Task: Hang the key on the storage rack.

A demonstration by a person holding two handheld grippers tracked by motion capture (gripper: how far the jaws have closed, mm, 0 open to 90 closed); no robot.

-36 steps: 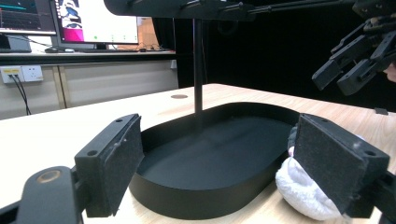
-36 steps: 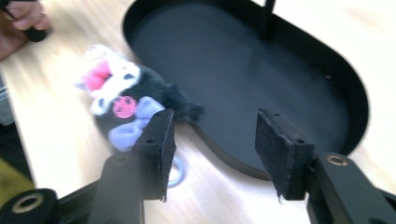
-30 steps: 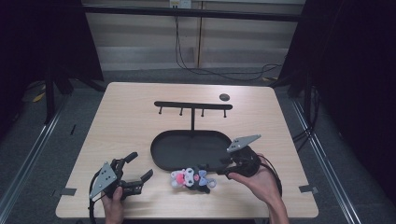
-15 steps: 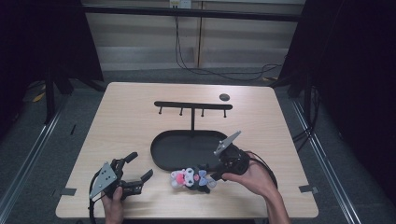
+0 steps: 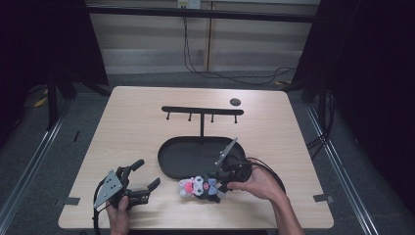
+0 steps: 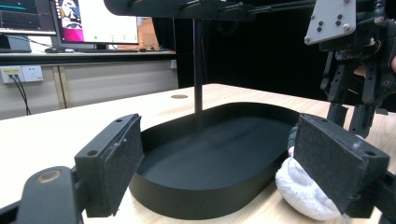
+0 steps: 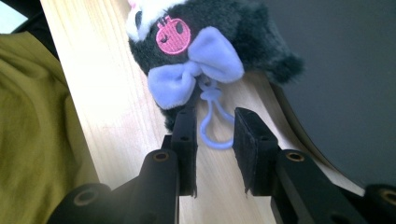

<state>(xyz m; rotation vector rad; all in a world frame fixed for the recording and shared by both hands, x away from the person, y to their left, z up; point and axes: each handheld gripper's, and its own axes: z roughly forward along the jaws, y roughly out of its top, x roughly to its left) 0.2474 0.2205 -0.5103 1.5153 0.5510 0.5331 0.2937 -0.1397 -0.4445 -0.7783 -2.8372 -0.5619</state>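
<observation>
Right gripper (image 5: 219, 185) is down at the near edge of the black oval tray (image 5: 169, 161), its tips at the plush toy (image 5: 199, 186) that lies on the bench (image 5: 132, 127) just in front of that tray. In the right gripper view its two black pads stand either side of the toy's pale purple loop (image 7: 214, 127), which hangs below a purple bow (image 7: 194, 70) and a pink embroidered patch on the dark fur; the jaws have just been closing, yet a gap remains on each side of the loop, so nothing is pinched and the grip is not yet made. One pad's tip meets the dark fur under the bow, though whether it presses cannot be told. Left gripper (image 5: 145, 175) rests on the bench well to the left of the toy, held in the person's left hand, its jaws spread wide and holding nothing. In the left gripper view its pads frame the tray, with a white part of the toy (image 6: 299, 191) showing beside one pad and the right gripper (image 6: 349, 112) beyond it. From the tray rises a thin post bearing a black hook bar (image 5: 202, 110).
</observation>
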